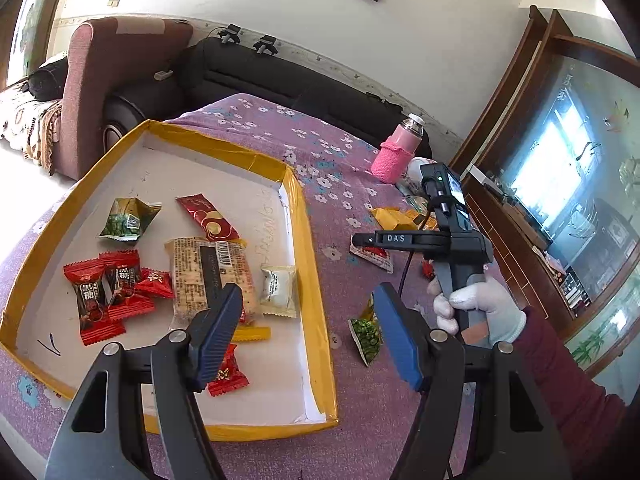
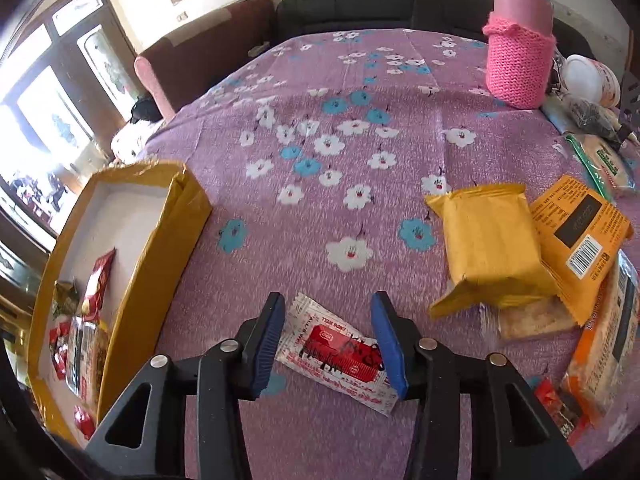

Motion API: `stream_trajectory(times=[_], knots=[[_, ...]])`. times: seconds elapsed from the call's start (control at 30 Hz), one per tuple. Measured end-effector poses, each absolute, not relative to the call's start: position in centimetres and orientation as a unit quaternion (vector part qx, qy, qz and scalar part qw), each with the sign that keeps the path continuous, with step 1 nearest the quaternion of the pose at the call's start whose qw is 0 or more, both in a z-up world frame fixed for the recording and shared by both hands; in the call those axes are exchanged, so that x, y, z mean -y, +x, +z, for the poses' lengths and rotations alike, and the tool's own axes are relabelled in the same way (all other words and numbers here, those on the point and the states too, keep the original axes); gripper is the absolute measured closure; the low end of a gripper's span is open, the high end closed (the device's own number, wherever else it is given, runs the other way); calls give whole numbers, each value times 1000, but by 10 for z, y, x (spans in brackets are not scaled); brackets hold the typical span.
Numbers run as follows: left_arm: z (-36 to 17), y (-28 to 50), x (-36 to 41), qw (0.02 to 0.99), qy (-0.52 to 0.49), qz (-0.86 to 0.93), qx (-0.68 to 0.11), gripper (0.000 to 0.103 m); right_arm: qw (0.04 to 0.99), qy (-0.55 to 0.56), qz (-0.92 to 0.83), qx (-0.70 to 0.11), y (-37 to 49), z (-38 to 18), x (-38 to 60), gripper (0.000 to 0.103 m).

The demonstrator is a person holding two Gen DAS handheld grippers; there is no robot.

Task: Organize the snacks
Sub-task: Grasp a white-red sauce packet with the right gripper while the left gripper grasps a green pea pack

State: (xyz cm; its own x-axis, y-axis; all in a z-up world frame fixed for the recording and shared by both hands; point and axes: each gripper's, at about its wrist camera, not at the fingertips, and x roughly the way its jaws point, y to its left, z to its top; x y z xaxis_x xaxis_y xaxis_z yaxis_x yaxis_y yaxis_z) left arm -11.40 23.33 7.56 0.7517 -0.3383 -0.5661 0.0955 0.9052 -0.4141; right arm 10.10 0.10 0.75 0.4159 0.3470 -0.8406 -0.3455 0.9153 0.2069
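A shallow yellow-rimmed tray [image 1: 308,264] lies on the purple flowered cloth and holds several snacks: red candies [image 1: 102,292], a green packet [image 1: 128,218], a beige cracker pack [image 1: 212,276]. My left gripper [image 1: 308,334] is open and empty above the tray's near right rim. My right gripper [image 2: 328,344] is open, its fingers on either side of a red and white sachet [image 2: 336,354] on the cloth; it also shows in the left wrist view [image 1: 370,254]. Two yellow packs [image 2: 492,240] lie to the right. The tray also shows in the right wrist view [image 2: 160,232].
A pink knit-sleeved bottle [image 2: 518,56] stands at the back right beside a white tub [image 2: 592,78]. More wrapped snacks [image 2: 600,332] pile at the right edge. A green packet [image 1: 366,334] lies beside the tray. Sofas stand behind the table.
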Motion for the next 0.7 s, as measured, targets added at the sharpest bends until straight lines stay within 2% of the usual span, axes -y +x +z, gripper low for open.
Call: stream_trajectory(times=[0.1, 0.3, 0.43, 0.53, 0.7], knots=[[72, -110, -226, 915, -182, -124, -337, 35, 827, -11, 225, -516, 80, 8, 4, 64], [68, -106, -203, 911, -159, -133, -356, 35, 850, -36, 203, -485, 68, 6, 2, 62], [72, -109, -189, 914, -126, -132, -362, 35, 862, -48, 183, -470, 61, 7, 3, 75], [71, -106, -173, 912, -94, -139, -374, 35, 863, -11, 181, -472, 48, 8, 28, 79], [60, -90, -130, 903, -25, -164, -395, 35, 868, 47, 179, -461, 24, 7, 78, 79]])
